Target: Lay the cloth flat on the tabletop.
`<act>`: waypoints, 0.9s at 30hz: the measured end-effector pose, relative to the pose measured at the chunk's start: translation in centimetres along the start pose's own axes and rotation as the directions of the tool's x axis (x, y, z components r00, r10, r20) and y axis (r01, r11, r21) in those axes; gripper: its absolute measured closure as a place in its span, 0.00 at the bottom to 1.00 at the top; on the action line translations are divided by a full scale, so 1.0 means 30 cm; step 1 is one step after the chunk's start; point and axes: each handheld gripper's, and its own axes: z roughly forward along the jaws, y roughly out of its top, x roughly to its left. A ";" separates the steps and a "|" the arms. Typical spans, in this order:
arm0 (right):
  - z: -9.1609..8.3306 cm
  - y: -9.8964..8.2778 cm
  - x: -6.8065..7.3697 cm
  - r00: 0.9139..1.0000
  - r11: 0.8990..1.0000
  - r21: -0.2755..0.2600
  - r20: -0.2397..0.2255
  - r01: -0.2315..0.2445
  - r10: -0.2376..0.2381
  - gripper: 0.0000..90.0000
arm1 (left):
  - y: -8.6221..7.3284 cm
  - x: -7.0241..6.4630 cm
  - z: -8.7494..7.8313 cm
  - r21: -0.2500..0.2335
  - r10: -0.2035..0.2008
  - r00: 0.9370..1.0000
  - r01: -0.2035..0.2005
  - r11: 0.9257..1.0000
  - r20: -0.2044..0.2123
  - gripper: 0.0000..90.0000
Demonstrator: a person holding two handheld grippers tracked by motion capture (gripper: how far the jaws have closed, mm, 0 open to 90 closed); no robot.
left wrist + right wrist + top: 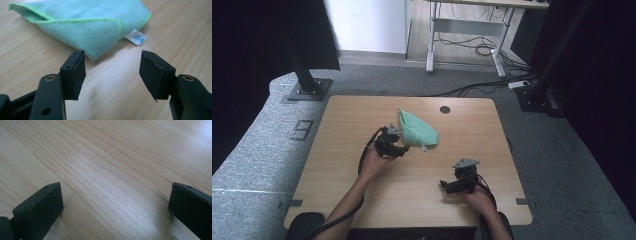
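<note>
green cloth (85, 27) lies folded on the wooden table (412, 200), toward the far middle of the top, a little left of the round cable hole (445, 109). in the high view it reads as a rough wedge, narrow at the far end and broader toward the person. close up it is a soft, mint-coloured microfibre with a brighter green stitched hem; one layer is turned over another so the hem runs as a diagonal line across the upper face, and a small white care label (135, 37) sticks out from under the near edge onto the bare wood.

left gripper (112, 65) sits just short of that near edge, jaws partly apart with nothing between them; the left pad's tip is almost at the cloth's lowest corner without pinching it. the step in hand looks like taking hold of this corner. to do it well i would slide the lower pad flat along the wood under the corner, catch all the folded layers rather than only the top one, and avoid gripping the label alone, since that would drag the cloth loosely and might open the fold.

right gripper (115, 202) rests well apart near the person's edge of the table, jaws spread wide over bare wood, holding nothing. it could come over to pin the far side if the cloth slides.
</note>
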 end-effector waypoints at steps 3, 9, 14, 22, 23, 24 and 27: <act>0.000 0.000 0.000 1.000 1.000 0.000 0.000 0.000 0.000 0.00 | 0.015 0.005 0.025 0.003 0.013 1.000 -0.013 1.000 -0.010 0.44; 0.000 0.000 0.000 1.000 1.000 0.000 0.000 -0.001 0.001 0.00 | 0.024 0.024 0.065 0.002 -0.004 1.000 0.004 1.000 -0.011 0.45; 0.000 0.000 0.000 1.000 1.000 0.000 0.000 -0.001 0.001 0.00 | 0.029 0.038 0.120 0.023 -0.016 0.999 0.016 1.000 -0.032 0.45; 0.000 0.000 0.000 1.000 1.000 0.000 0.000 -0.001 0.001 0.00 | 0.006 0.053 0.178 0.058 -0.011 0.999 0.014 0.998 -0.049 0.69; 0.000 0.000 0.000 1.000 1.000 0.000 0.000 -0.001 0.001 0.00 | 0.002 0.054 0.180 0.060 -0.012 0.999 0.015 0.998 -0.045 0.77; 0.000 0.000 0.000 1.000 1.000 0.000 0.000 -0.001 0.001 0.00 | -0.001 0.056 0.180 0.056 -0.015 0.999 0.017 0.998 -0.036 0.81; 0.000 0.000 0.000 1.000 1.000 0.000 0.000 -0.001 0.001 0.00 | 0.000 0.055 0.171 0.051 -0.013 1.000 0.014 0.999 -0.024 0.92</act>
